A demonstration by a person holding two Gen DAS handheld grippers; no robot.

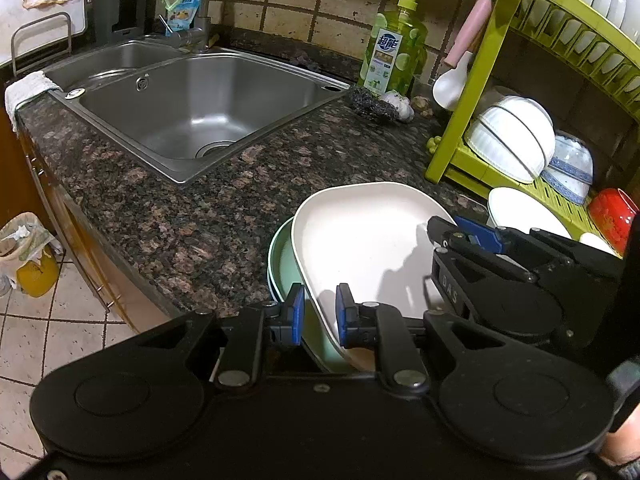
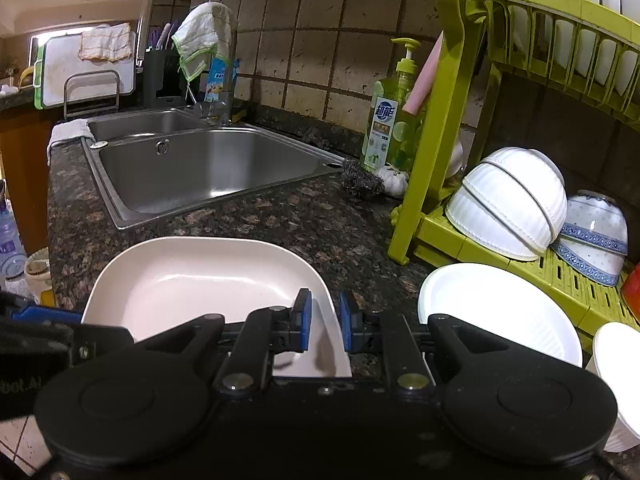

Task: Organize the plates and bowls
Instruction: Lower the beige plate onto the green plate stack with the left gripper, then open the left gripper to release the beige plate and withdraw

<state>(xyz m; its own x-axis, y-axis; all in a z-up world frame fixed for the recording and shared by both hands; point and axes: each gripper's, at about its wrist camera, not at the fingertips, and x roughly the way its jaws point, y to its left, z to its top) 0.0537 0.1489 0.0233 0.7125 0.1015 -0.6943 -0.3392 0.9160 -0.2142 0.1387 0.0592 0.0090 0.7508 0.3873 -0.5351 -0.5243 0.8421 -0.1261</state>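
Cream plate (image 1: pixel 360 240) between narrowly parted jaws of left gripper (image 1: pixel 319 314) and right gripper (image 2: pixel 325 322).

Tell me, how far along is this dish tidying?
Partly done: white plates fill the green rack's top tier, bowls rest below. In hand: both the left gripper and right gripper straddle the cream plate's rim. Left: that plate, the mint one underneath, and a white round plate.

The left gripper (image 1: pixel 319 314) is held low with its two blue-padded fingers (image 1: pixel 297 312) a little apart. The right gripper (image 2: pixel 325 322) sits just beside it, and its blue-padded fingers (image 2: pixel 304 320) also have a small gap between them.
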